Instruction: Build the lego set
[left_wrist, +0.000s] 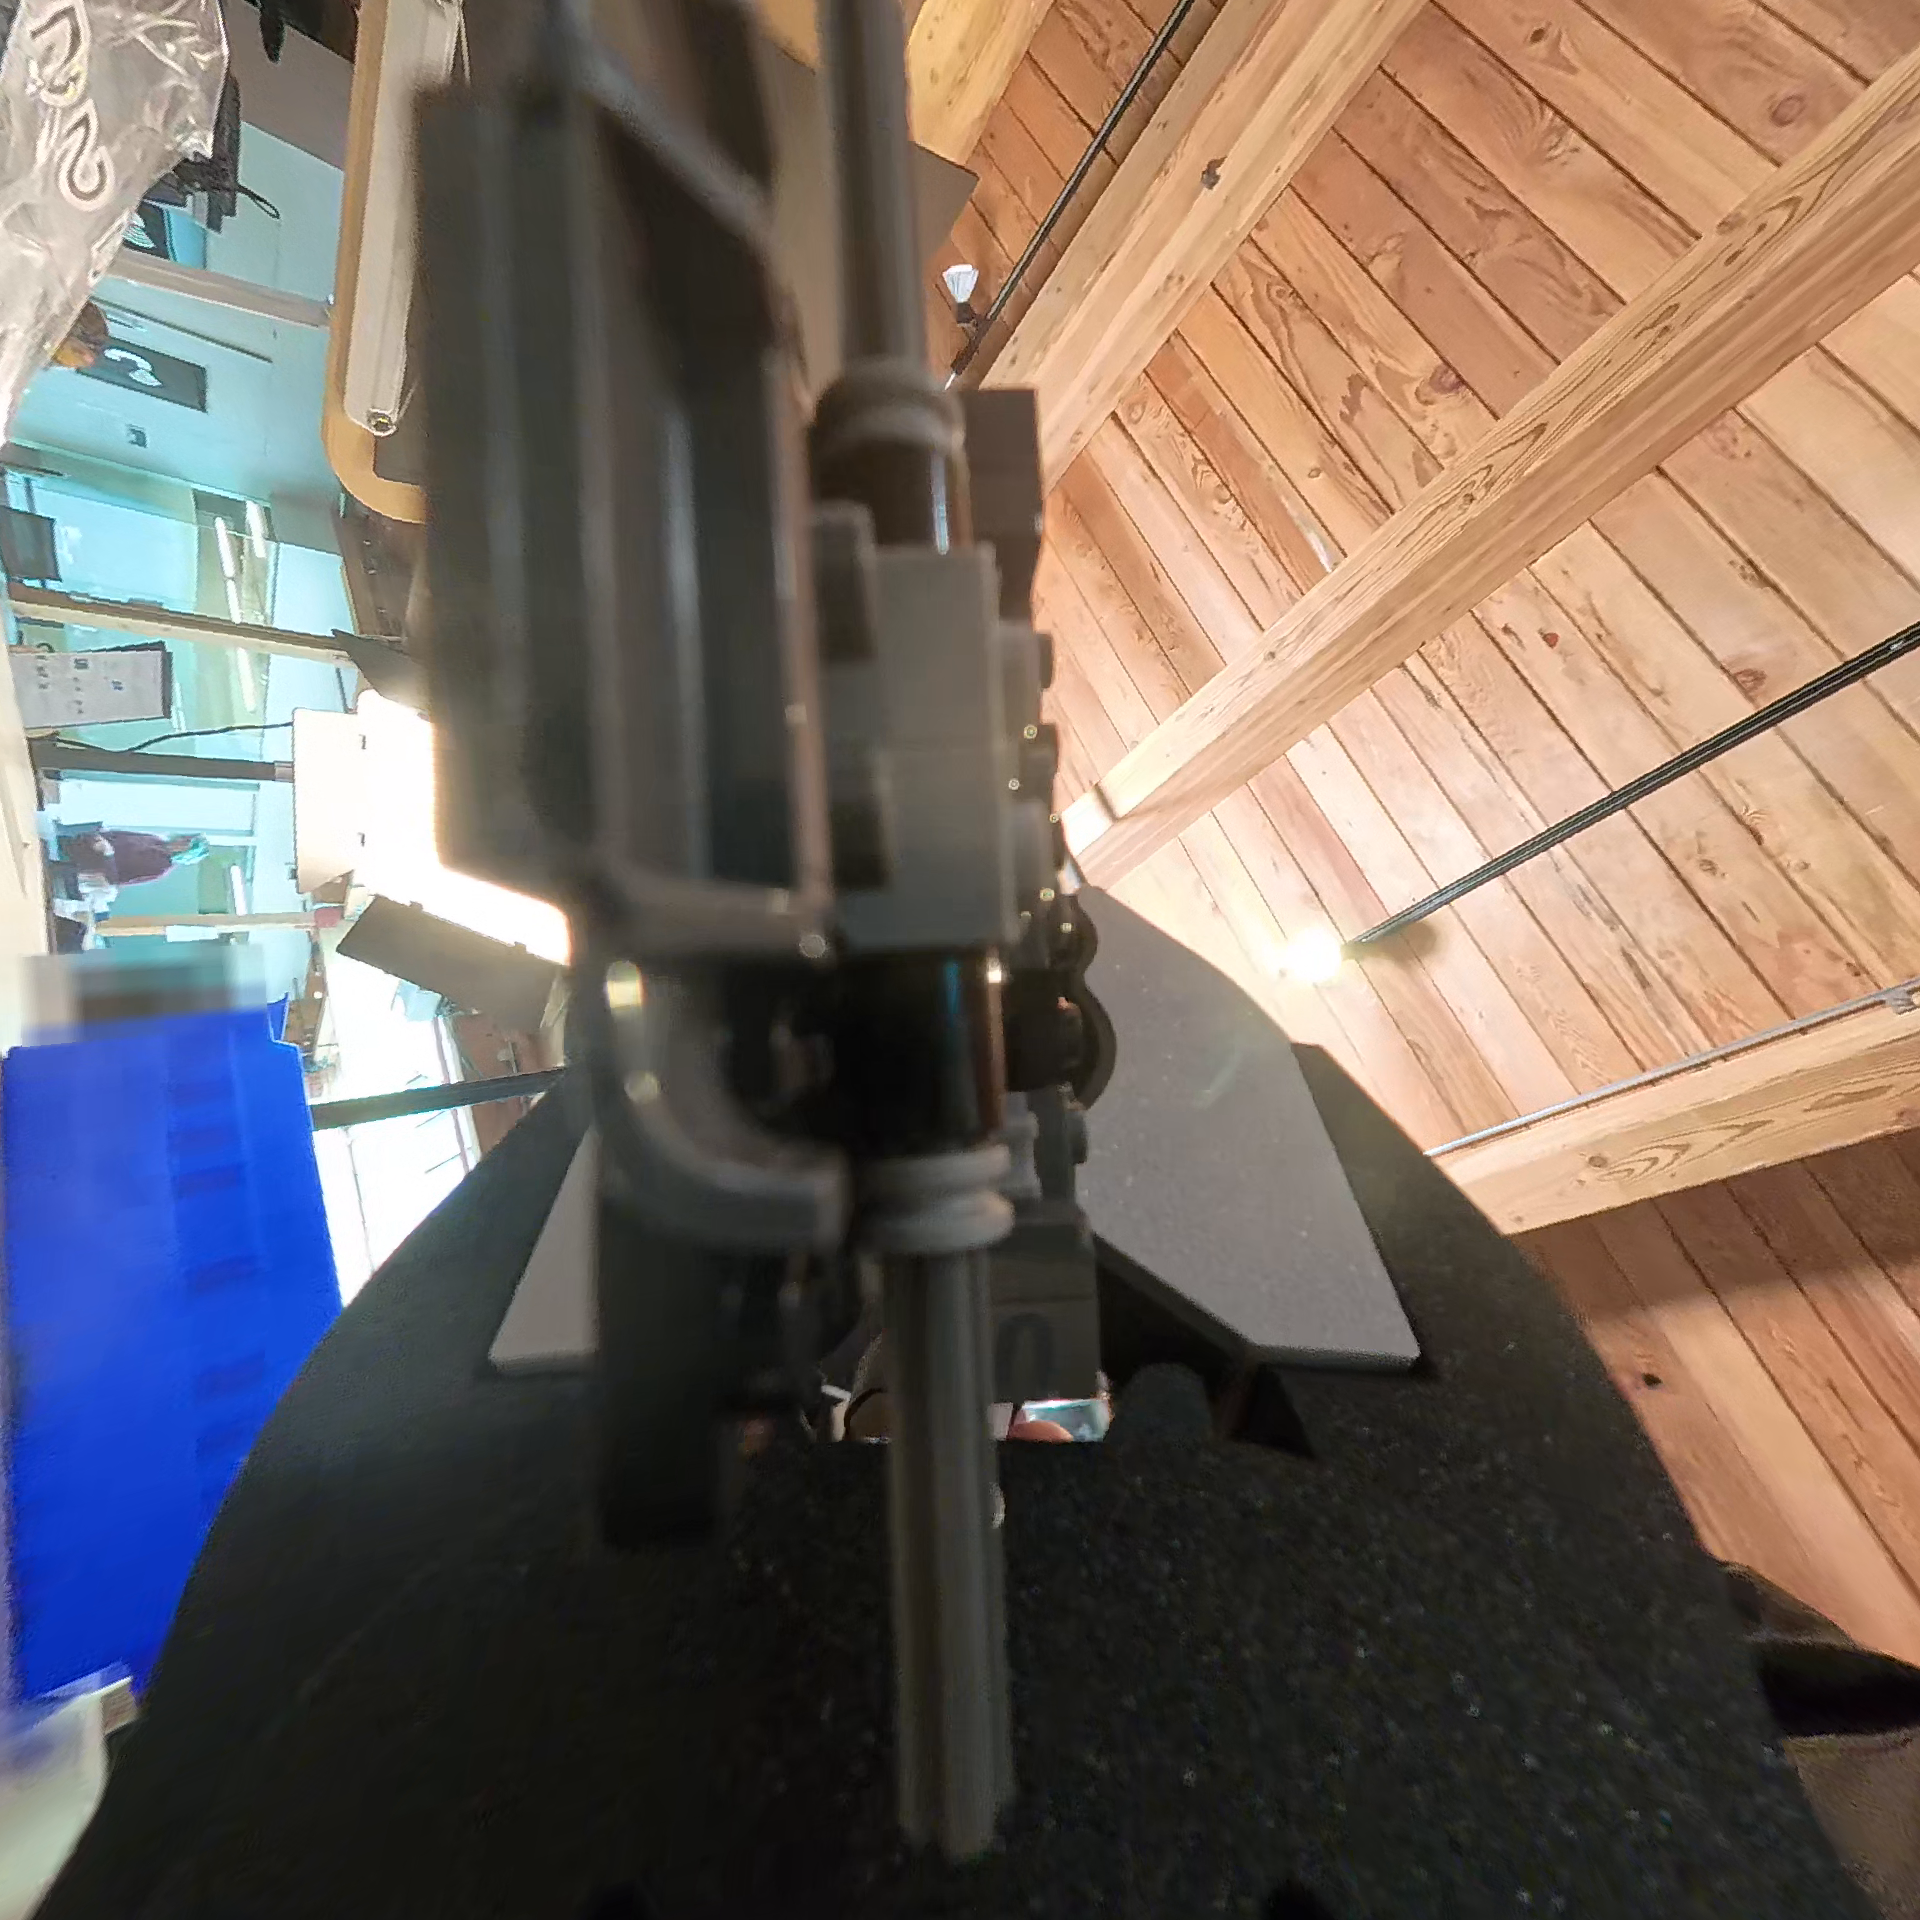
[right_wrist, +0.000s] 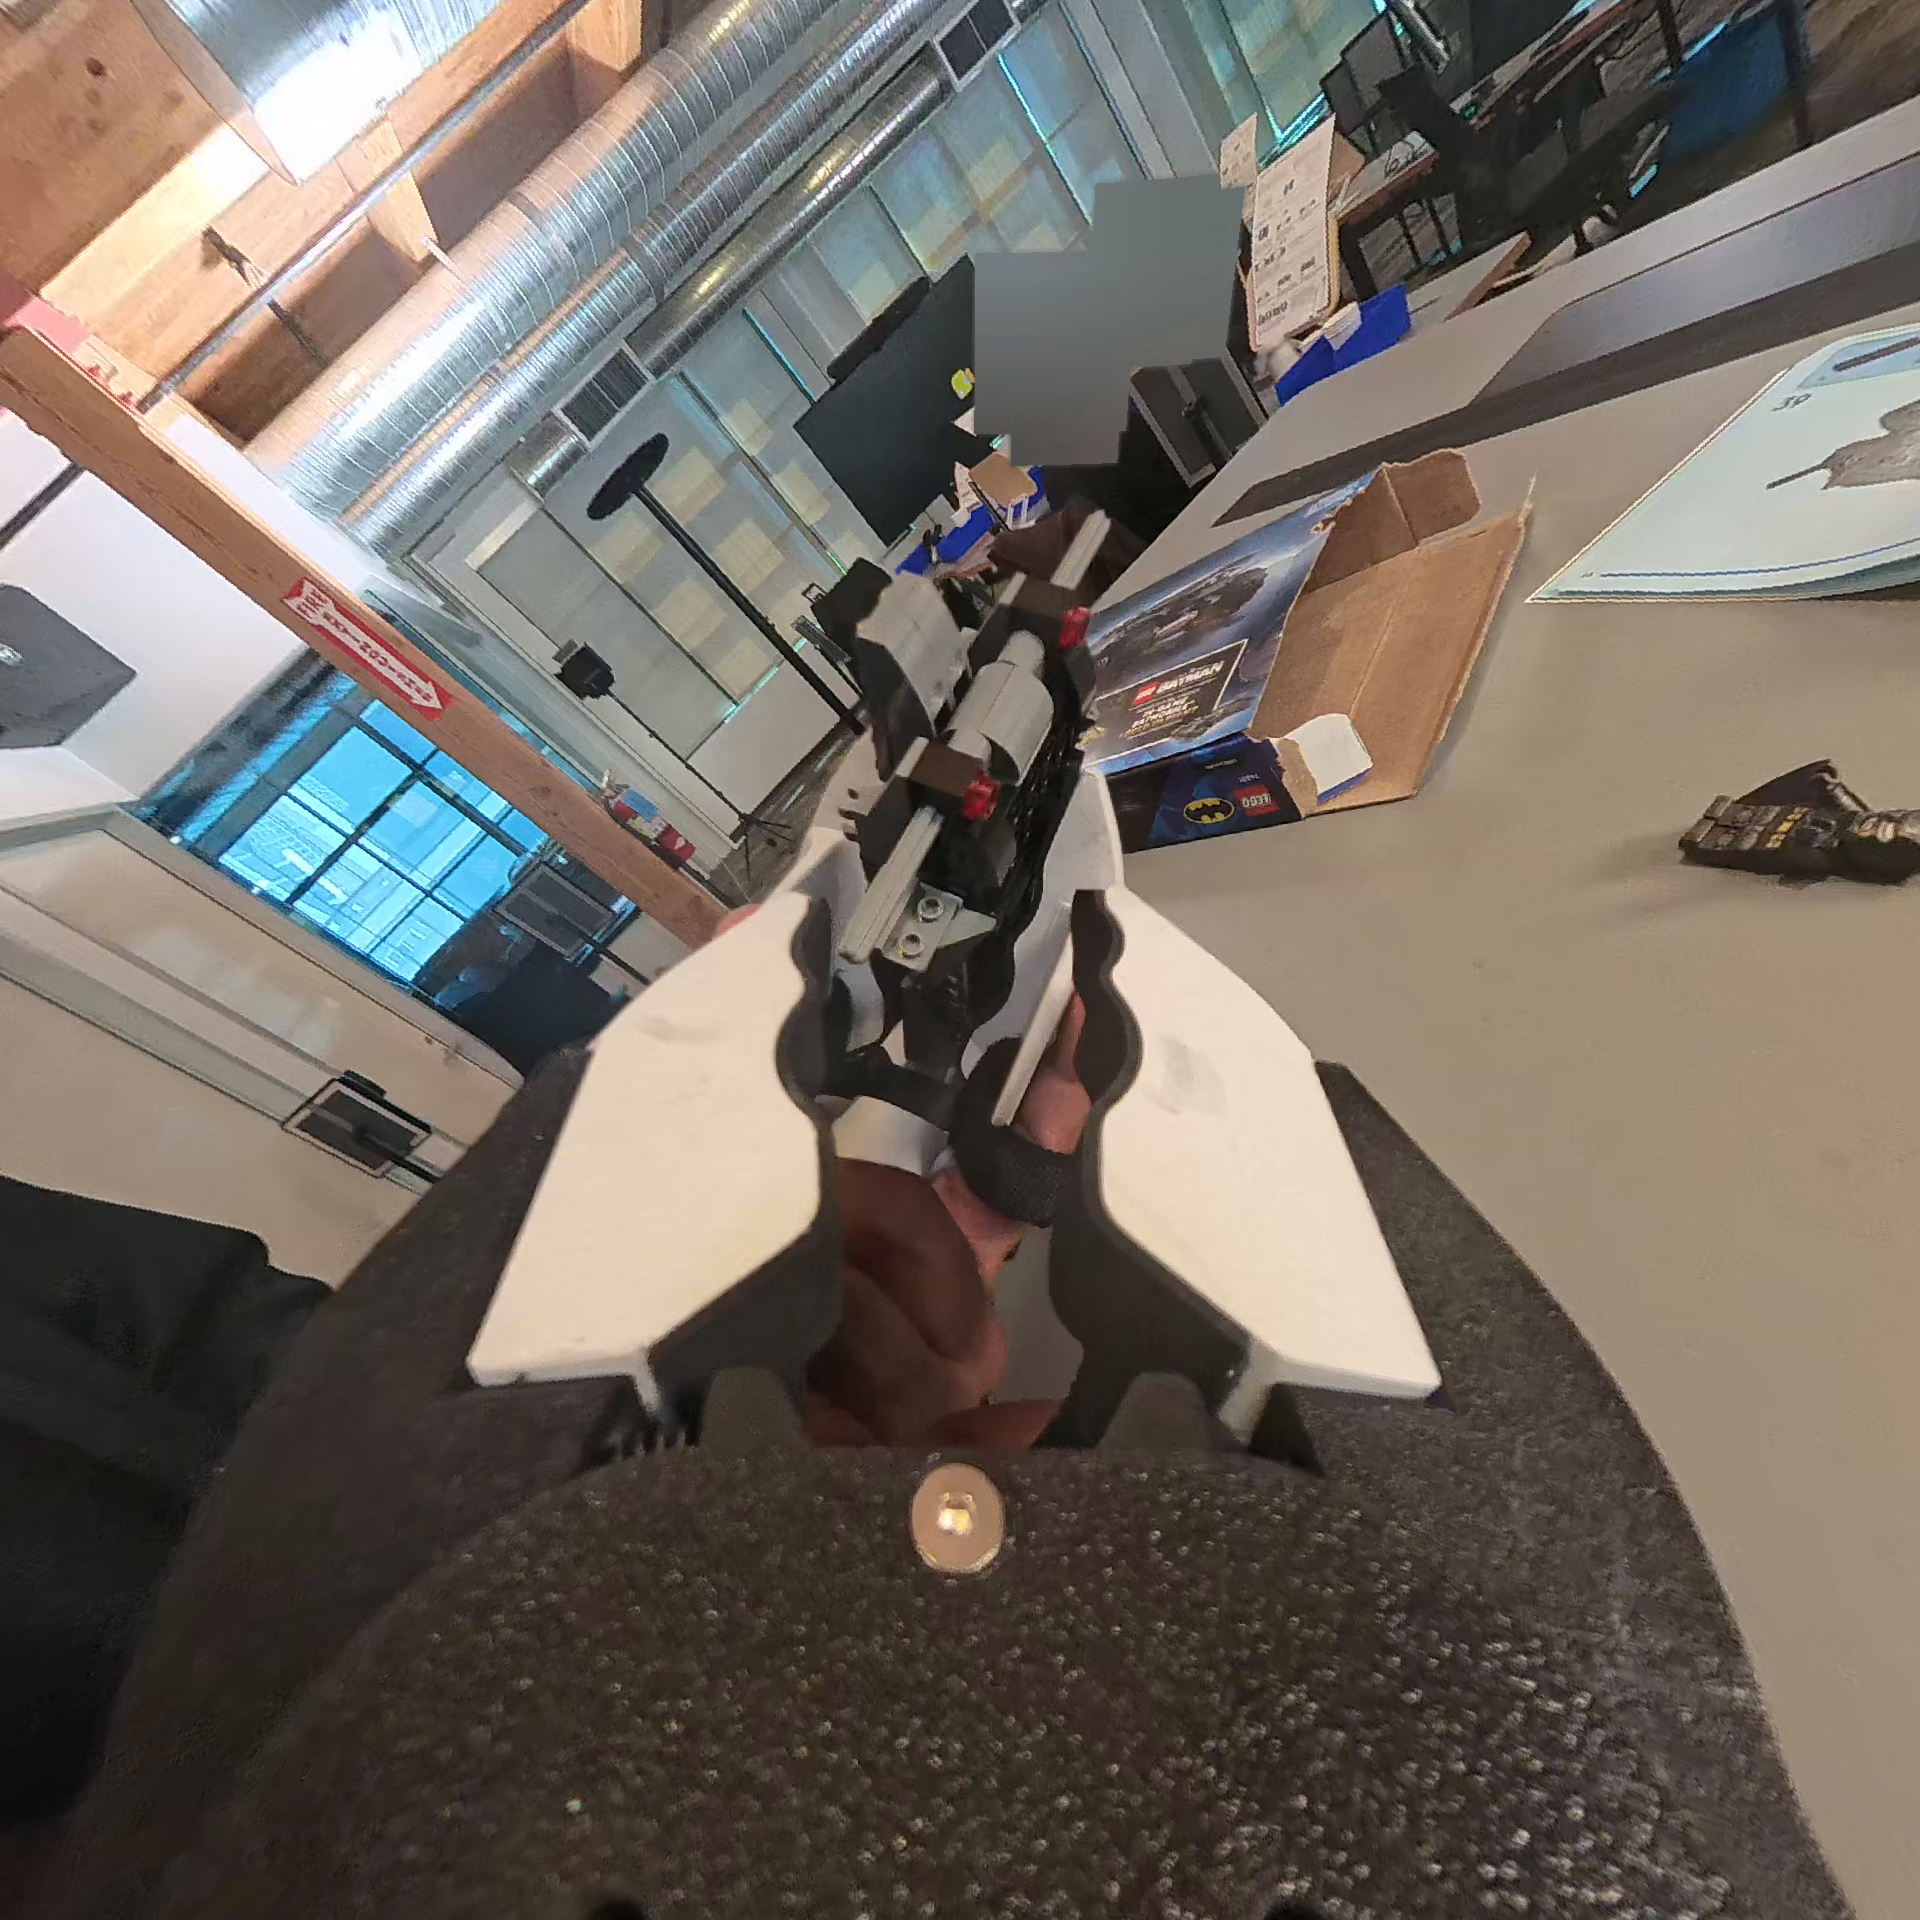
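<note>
Right jaws: the right gripper (right_wrist: 940, 904) is seen with its white fingers (right_wrist: 675, 1122) apart around the near end of a brick model (right_wrist: 997, 717); no pad can be seen pressing on it.
Between pad and model: one white plate (right_wrist: 1044, 1018) and a hand (right_wrist: 914, 1268) with a dark-covered fingertip are seen inside the right-hand gap.
Left jaws: on the left gripper (left_wrist: 831, 1039), two finger plates are seen spread to either side, but the tips are hidden by the blurred model (left_wrist: 914, 665) close to the lens. Whether it is gripped cannot be told.
Model position: it is held up off the table (right_wrist: 1455, 1039), running forward from the right jaws and pointing toward the room.
Model state: grey and black bricks are already joined into one long body; two red pins (right_wrist: 977, 795) are counted on it.
Loose parts: one small dark brick piece (right_wrist: 1797, 826) lies on the table, well apart from the model.
Table, farther off: one torn-open cardboard box (right_wrist: 1382, 644) and one printed booklet (right_wrist: 1766, 499) are counted.
Left-view surroundings: one blue bin (left_wrist: 156, 1299) is seen at the left edge, with wooden beams (left_wrist: 1455, 499) overhead.
Background: one ribbed metal duct (right_wrist: 623, 208) and one dark screen (right_wrist: 894, 416) are seen.
</note>
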